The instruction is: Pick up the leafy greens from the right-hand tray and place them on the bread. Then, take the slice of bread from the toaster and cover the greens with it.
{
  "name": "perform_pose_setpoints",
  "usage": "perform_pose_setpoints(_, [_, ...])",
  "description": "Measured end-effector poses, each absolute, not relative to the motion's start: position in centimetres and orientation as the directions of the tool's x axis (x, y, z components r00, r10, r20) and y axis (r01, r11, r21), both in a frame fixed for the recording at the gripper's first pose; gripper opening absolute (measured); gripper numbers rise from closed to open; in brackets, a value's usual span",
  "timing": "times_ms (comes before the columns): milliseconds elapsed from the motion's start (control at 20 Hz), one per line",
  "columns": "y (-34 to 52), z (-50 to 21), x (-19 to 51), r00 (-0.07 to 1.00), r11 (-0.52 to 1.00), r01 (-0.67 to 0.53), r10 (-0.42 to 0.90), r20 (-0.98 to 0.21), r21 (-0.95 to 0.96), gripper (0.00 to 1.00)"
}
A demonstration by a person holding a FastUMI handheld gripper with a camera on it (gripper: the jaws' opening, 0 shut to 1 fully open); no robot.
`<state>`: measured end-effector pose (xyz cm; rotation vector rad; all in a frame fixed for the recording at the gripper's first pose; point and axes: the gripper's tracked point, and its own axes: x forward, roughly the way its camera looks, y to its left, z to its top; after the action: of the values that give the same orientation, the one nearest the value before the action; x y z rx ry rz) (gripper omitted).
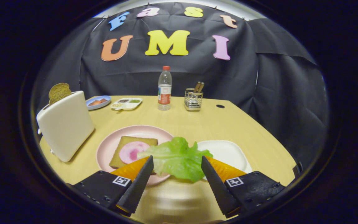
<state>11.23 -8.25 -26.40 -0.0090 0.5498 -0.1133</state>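
Note:
A green lettuce leaf [179, 161] hangs between my two fingers, and my gripper [177, 160] is shut on it, holding it above the table. It hovers between the pink plate [104, 149] and the white tray [228, 152] on the right. On the pink plate lies a slice of bread [120, 155] with a round pink slice of ham [132, 151] on top, just ahead of my left finger. A white toaster [65, 124] stands left of the plate with a brown bread slice [59, 91] sticking out of its top.
At the back of the yellow table [197, 124] stand a water bottle [164, 88] and a wire holder with utensils [193, 100]. A blue dish [98, 102] and a white divided tray [126, 103] sit behind the toaster. A small dark hole [220, 106] marks the table's far right.

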Motion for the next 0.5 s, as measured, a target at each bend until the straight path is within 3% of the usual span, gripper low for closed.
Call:
perform_pose_setpoints(300, [-8.2,-28.0,12.9,0.845,0.996,0.074,-0.041,-0.534,0.041,0.95])
perform_pose_setpoints(500, [-8.1,-29.3,13.4,0.81,0.994,0.072,-0.011,-0.587,0.081,0.57])
